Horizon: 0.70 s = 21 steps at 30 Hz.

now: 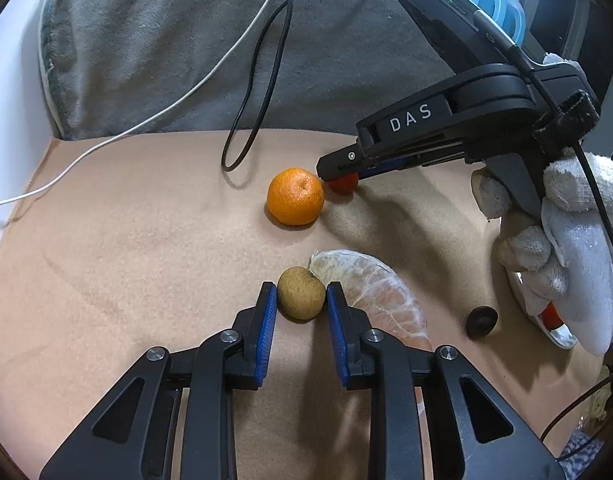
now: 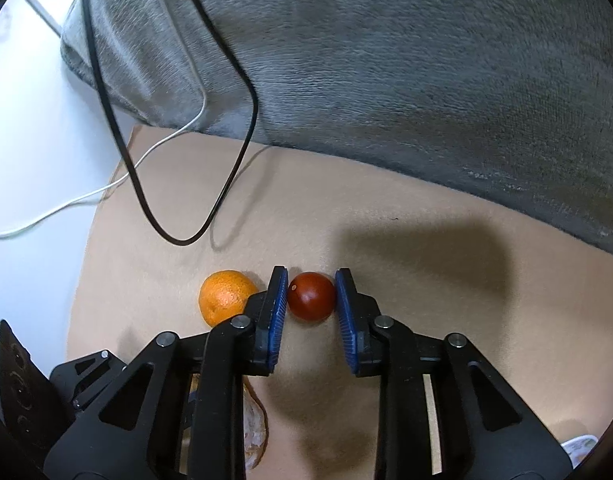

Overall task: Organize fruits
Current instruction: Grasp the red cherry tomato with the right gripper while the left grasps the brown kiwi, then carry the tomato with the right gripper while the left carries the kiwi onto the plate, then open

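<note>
Tan felt mat w/ grey blanket behind, cables across. Left gripper pads touch a small brown, speckled fruit beside the peeled citrus segment. Farther – right gripper clamps a glossy red fruit, next to the orange.
</note>
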Tool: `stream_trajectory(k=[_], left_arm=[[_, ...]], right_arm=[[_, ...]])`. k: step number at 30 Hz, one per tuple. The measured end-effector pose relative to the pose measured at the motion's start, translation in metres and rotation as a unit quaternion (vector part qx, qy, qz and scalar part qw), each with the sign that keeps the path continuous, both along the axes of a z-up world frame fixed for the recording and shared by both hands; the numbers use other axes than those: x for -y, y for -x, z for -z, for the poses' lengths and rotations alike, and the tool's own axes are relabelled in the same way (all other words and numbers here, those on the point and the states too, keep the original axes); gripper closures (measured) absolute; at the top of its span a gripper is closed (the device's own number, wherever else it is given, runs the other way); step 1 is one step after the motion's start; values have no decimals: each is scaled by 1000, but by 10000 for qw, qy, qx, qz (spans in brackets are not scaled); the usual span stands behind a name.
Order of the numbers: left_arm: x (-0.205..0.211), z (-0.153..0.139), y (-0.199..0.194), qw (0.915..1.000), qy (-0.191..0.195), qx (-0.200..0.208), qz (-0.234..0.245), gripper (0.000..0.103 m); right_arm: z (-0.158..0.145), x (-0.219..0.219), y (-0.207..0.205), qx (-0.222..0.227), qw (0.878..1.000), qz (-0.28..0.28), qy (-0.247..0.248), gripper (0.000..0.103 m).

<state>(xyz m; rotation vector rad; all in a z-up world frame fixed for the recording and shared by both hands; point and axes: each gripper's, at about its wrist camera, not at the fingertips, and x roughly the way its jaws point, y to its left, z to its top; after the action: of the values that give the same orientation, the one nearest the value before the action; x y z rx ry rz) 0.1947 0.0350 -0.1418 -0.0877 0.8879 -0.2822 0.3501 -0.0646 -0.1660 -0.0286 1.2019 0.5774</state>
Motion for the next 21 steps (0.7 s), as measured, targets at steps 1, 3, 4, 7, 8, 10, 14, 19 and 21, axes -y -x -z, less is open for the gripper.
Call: stream_trajectory(k=[1,3,4,7,8,10,14,19,21], left_arm=[[-1,-1,1,10000,4,11,-10,79],[-2,-4,2,10000,14,33,-26,79],[-3,-5,3,10000,17,44,-30,79],[-5,-9,6,10000,37,79,-43,79],[-5,-11,8,9999,45,93,-47,79],[-5,-13,11,9999,58,120,-49,79],[-5,-18,15,9998,82,184,-39,79],[3,-27,22,9995,102,286,-1,79],[6,-31,26,9994,103,334,24,79]], right_arm=[[0,-2,1,2,10000,-5,-2,78],[-1,-2,1,2,10000,-8,-23,78],[-2,-2,3,18,10000,-10,-29,78],[-9,3,7,64,10000,-40,-52,78],[-11,6,8,72,9999,-48,-61,78],[-16,8,12,108,9999,-69,-75,78],[-28,14,21,194,9997,-100,-102,78],[-42,25,33,308,9993,-129,-164,78],[-48,35,39,329,9992,-128,-197,78]])
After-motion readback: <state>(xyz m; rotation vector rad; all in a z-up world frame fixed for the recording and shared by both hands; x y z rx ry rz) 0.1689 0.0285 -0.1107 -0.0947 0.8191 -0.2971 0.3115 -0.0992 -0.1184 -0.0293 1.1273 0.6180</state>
